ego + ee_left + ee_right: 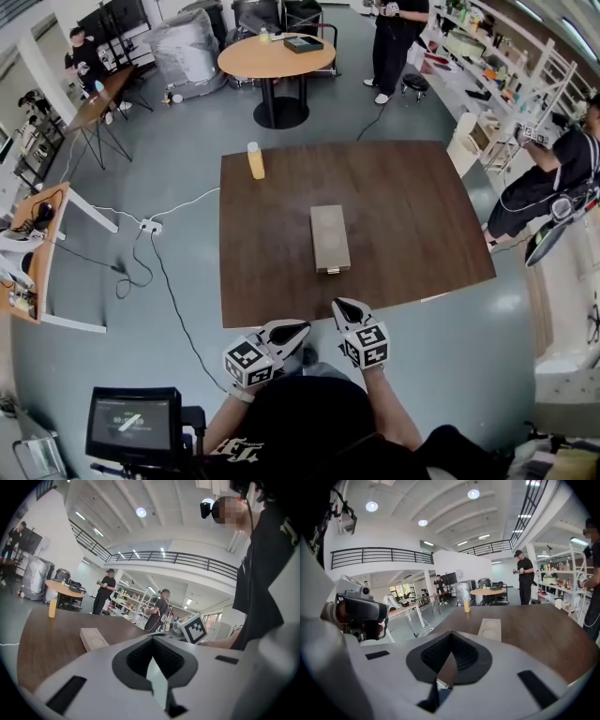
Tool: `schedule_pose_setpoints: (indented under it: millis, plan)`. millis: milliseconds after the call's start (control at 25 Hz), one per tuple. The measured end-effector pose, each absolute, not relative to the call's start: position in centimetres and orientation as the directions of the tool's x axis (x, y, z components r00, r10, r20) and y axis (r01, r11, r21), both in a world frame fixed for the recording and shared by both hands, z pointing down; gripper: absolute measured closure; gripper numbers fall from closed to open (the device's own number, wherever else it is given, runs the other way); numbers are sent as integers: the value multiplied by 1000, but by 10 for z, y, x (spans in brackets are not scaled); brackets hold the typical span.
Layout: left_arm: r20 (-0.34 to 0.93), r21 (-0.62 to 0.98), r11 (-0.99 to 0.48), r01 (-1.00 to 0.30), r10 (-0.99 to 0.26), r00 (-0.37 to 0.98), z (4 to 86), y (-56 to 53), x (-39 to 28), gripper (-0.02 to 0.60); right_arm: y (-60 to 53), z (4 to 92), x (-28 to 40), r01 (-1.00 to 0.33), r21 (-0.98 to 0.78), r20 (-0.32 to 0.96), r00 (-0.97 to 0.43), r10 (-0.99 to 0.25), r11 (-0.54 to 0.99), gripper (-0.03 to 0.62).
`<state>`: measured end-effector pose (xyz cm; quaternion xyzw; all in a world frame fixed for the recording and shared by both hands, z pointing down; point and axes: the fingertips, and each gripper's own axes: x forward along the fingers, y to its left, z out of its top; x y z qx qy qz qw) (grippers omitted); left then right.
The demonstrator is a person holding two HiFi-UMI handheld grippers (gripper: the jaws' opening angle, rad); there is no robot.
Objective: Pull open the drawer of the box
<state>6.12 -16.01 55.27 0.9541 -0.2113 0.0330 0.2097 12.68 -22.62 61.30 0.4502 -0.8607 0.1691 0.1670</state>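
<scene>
the dark brown bench (pixel 412 216) stands on a grey floor (pixel 169 309) in a big hall, with a round bench (pixel 272 58) far behind. the box (pixel 330 238) lies near its middle, a yellow bottle (pixel 255 160) at the far left corner. the left tool (pixel 286 330) and the right tool (pixel 349 311) hover at the near edge, both pressed together and empty.

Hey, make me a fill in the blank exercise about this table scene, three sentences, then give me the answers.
1. The left claw and the right claw are both ____, with nothing between their jaws.
2. The box lies flat on the brown table, nearer the ____ claw.
3. In the head view, the yellow bottle stands near the table's far ____ corner.
Missing words: shut; right; left.
</scene>
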Motion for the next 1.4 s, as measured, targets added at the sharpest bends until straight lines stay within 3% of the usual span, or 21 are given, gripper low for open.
schedule_pose_setpoints:
  millis: [320,960,1240,1400]
  plan:
    - [166,385,-800,-460,-430,888,548,-162,37,581,-239,649,112,-834,-166,519,-528,-672,526,598]
    - [204,399,-747,-532,-493,846,565,-163,19,581,-279,705,150,-943,-117,579,-320,-750,312,514]
    - [222,406,-739,-537,-490,843,573,-175,8,581,-308,768,161,-965,-130,668,-253,-699,226,497]
    - [233,408,-733,-545,-493,838,575,-180,-2,581,-321,795,159,-973,-119,716,-223,-662,199,444]
